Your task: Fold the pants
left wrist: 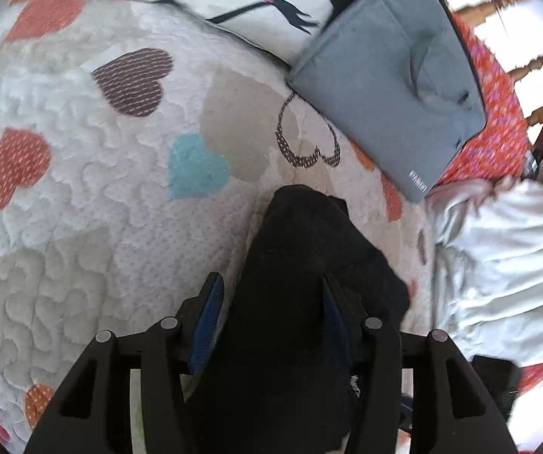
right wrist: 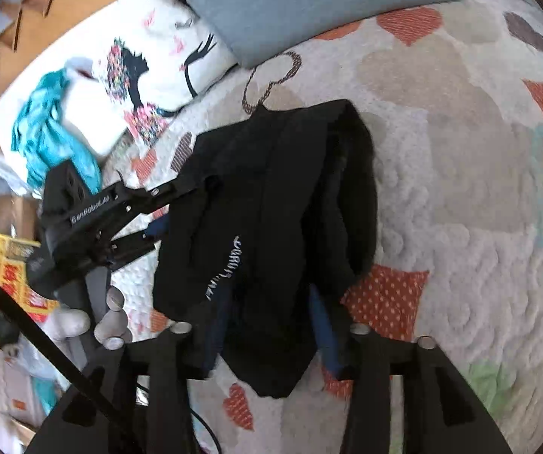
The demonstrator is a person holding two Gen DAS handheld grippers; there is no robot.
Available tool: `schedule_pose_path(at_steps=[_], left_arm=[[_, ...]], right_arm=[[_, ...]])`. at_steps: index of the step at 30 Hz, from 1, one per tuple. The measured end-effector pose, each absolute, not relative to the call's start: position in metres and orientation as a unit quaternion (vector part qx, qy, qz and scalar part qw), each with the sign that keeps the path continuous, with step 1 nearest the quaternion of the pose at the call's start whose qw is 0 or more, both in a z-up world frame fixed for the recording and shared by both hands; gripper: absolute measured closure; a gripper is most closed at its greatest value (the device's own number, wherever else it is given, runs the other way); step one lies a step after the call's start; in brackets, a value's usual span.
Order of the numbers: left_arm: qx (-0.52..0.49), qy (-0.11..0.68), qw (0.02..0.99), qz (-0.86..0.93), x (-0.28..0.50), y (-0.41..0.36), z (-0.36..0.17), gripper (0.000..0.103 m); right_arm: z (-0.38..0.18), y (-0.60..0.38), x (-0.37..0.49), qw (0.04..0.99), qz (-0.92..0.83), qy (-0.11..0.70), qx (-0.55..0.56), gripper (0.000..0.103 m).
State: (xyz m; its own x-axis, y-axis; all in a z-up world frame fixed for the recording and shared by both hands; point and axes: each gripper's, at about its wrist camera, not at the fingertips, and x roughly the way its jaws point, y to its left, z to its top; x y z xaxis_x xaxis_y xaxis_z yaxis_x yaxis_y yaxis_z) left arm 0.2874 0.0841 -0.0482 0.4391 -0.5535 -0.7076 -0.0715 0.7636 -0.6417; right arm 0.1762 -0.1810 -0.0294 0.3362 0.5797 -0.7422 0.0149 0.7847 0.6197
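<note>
Nearest, right wrist view: our right gripper (right wrist: 271,325), jaws part spread, with the lower edge of the black pants (right wrist: 271,196) lying between them. The blue pads (right wrist: 324,325) flank the cloth, but we cannot tell whether they press on it.

Nearest, left wrist view: our left gripper (left wrist: 271,302), jaws likewise part spread, a thick bunch of the same pants (left wrist: 309,265) filling the gap. The cloth runs up against both pads, so we read this as a pinch on the bundle.

Middle, right wrist view: the left gripper (right wrist: 180,208) reaches in from the left and meets the left edge of the pants. A gloved hand (right wrist: 93,321) holds its handle.

The pants lie in a compact, already doubled bundle on the heart-print quilt (right wrist: 460,189), white lettering (right wrist: 226,265) showing on one panel.

Farther: a folded grey garment (left wrist: 385,94) just beyond, well apart from the pants; a white printed pillow (left wrist: 252,0); a turquoise cloth (right wrist: 52,132); pale crumpled fabric (left wrist: 498,265) at the right.

Step in hand, as we judge it: a late fold, bringing one half over the other.

Next move calls for: both grippers carrying their edges together, laying them square, then letting go without dragging the layers apart.
</note>
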Motion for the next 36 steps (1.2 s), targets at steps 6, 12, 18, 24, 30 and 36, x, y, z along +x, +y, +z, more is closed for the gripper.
schedule_pose_path(at_steps=[6,12,18,24,30,36], left_arm=[[-0.302,0.512,0.789,-0.159,0.266,0.099,-0.048,0.051],[-0.308,0.543,0.759,-0.185,0.255,0.095,-0.071,0.044],[-0.377,0.55,0.718,-0.2,0.247,0.095,-0.088,0.044],[-0.32,0.551,0.749,-0.183,0.238,0.068,-0.069,0.045],[-0.205,0.531,0.817,-0.092,0.241,0.068,-0.048,0.045],[-0.282,0.488,0.82,-0.102,0.241,0.103,-0.032,0.052]], right_arm=[[-0.049,-0.178,0.167,0.739,0.175,0.574,0.305,0.045],[-0.072,-0.17,0.165,0.726,0.188,0.546,0.374,0.036],[-0.058,-0.175,0.174,0.722,0.215,0.53,0.39,0.073],[-0.034,-0.182,0.172,0.76,0.192,0.528,0.327,0.074],[-0.055,-0.171,0.169,0.735,0.203,0.578,0.291,0.067],[-0.049,-0.196,0.167,0.722,0.182,0.587,0.316,0.056]])
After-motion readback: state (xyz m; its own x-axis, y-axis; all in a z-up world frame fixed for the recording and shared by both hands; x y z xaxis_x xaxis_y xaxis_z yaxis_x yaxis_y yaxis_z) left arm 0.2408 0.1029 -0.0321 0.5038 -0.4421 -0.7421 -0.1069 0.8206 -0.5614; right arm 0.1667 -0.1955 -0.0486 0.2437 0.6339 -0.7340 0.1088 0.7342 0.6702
